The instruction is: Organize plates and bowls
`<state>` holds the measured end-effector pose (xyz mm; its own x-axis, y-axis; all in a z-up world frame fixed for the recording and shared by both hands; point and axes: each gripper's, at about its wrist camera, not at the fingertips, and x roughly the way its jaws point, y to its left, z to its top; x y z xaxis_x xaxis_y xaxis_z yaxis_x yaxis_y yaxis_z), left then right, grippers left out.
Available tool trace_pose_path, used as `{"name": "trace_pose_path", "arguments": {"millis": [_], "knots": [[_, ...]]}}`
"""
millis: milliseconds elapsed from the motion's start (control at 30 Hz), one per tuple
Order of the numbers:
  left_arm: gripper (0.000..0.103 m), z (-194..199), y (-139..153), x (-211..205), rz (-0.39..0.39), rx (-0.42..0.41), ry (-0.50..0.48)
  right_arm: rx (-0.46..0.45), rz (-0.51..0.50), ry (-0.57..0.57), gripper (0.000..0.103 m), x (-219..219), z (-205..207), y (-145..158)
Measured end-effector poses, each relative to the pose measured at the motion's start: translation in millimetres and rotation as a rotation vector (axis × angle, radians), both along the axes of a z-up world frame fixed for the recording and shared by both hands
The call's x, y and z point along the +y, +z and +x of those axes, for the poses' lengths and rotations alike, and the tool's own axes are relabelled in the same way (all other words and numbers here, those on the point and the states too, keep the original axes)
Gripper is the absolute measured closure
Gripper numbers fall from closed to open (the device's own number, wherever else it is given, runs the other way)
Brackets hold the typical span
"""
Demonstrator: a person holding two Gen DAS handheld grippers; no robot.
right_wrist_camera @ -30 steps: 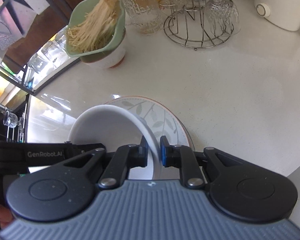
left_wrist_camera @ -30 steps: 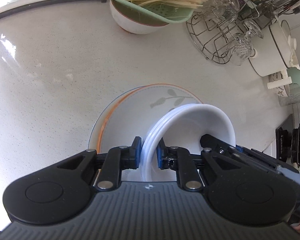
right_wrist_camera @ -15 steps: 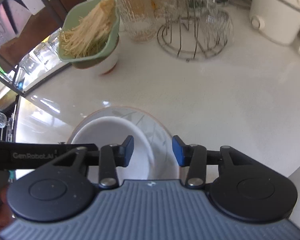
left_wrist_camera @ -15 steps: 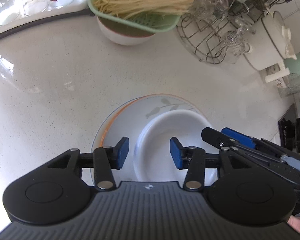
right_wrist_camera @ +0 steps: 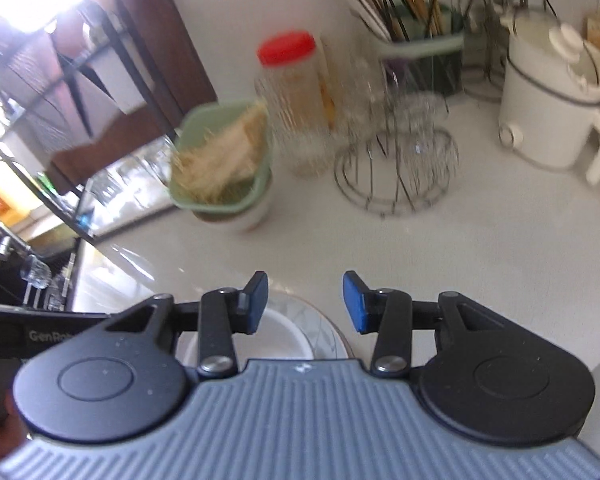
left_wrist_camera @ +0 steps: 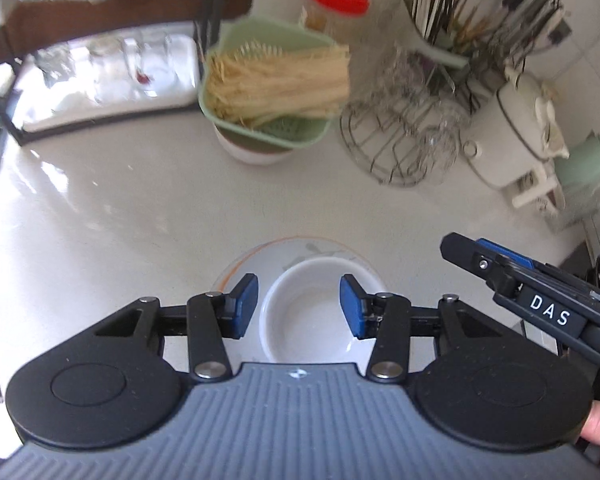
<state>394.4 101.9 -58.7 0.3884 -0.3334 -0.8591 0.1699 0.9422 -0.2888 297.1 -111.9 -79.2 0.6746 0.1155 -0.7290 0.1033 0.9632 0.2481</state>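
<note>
White bowl (left_wrist_camera: 308, 312) sits upright on the patterned plate (left_wrist_camera: 260, 268), near edge of the desk (left_wrist_camera: 120, 216). Left gripper (left_wrist_camera: 299, 306) spread wide, above the bowl — holding nothing. Right gripper (right_wrist_camera: 305, 302) also wide apart and empty, bowl and plate beneath it. Green colander (left_wrist_camera: 268, 92) of noodles well behind.

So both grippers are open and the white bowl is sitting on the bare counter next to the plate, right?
Not quite. Both the left gripper and the right gripper are open, but the white bowl sits on the plate, not on the bare counter beside it. The left wrist view shows the plate's rim ringing the bowl.
</note>
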Motion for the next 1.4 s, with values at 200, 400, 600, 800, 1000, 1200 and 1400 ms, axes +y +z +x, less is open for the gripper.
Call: {"name": "trace_pose_path", "arguments": {"millis": [200, 400, 600, 800, 1000, 1200, 1400], "knots": [[0.052, -34, 42, 0, -0.020, -0.089, 0.058, -0.043, 0.029, 0.071, 0.059, -9, -17, 24], [0.052, -71, 73, -6, -0.015, -0.163, 0.073, -0.106, 0.038, 0.106, 0.059, -17, -44, 46], [0.052, -114, 93, -15, 0.041, -0.264, 0.100, -0.226, 0.015, 0.131, 0.059, -27, -80, 61], [0.052, -162, 98, -20, 0.078, -0.341, 0.158, -0.272, -0.019, 0.141, 0.059, -41, -120, 63], [0.047, -204, 85, -26, 0.070, -0.354, 0.173, -0.319, -0.028, 0.145, 0.059, -55, -161, 64], [0.031, -246, 84, -37, 0.072, -0.411, 0.179, -0.355, -0.049, 0.160, 0.055, -62, -192, 60], [0.011, -279, 81, -46, 0.089, -0.420, 0.173, -0.373, -0.037, 0.185, 0.030, -70, -221, 50]]}}
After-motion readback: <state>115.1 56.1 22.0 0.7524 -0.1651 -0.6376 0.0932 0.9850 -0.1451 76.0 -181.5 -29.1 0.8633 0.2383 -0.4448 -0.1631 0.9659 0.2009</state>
